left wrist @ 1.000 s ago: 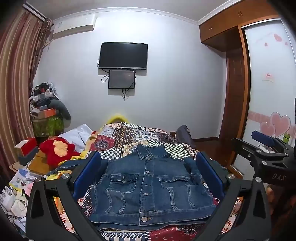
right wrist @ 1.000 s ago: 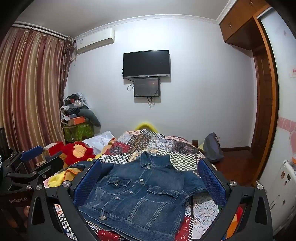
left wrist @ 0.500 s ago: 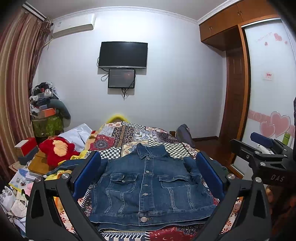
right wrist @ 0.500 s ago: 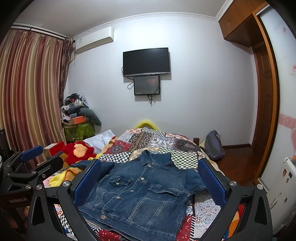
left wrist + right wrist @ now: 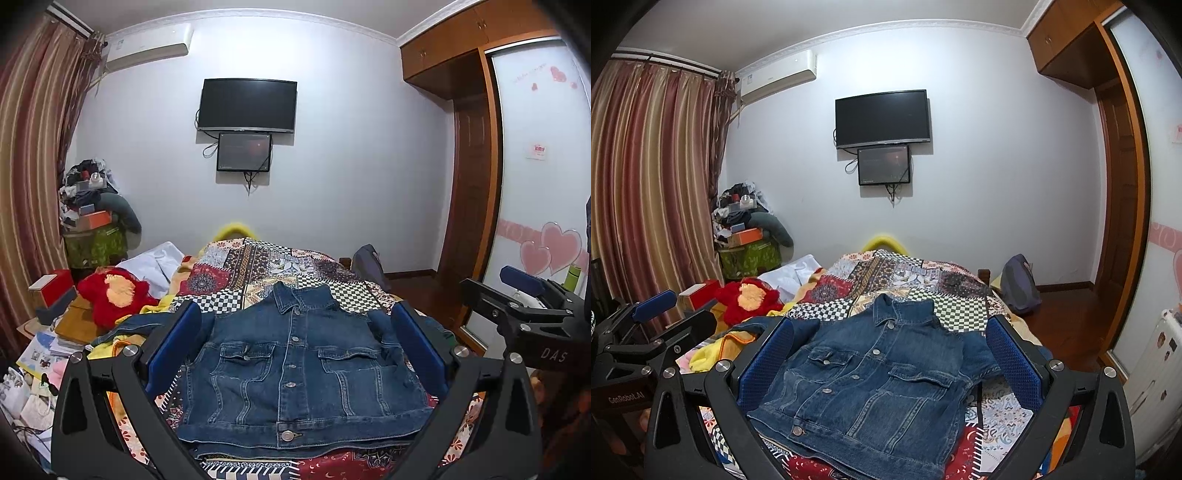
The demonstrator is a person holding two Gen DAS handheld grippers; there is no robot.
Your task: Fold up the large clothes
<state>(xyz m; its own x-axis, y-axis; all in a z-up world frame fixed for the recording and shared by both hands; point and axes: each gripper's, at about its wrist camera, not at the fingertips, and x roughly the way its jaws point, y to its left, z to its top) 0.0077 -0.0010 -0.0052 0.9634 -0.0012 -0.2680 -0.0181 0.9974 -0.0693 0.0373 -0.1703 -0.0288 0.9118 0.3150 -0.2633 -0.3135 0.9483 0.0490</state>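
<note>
as jacket [image 5: 299, 365] lies flat, grippers gape

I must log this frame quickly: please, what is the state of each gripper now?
Left gripper: open, holding nothing, above the denim jacket.
Right gripper: open, holding nothing, also above the jacket.

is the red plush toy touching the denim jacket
Apart. In the left wrist view the red plush toy sits left of the denim jacket, with yellow cloth between them.

Dark blue denim jacket [image 5: 299, 365] on a red, black-and-white checked patchwork quilt [image 5: 266, 266]; blue-padded black jaws.
</note>
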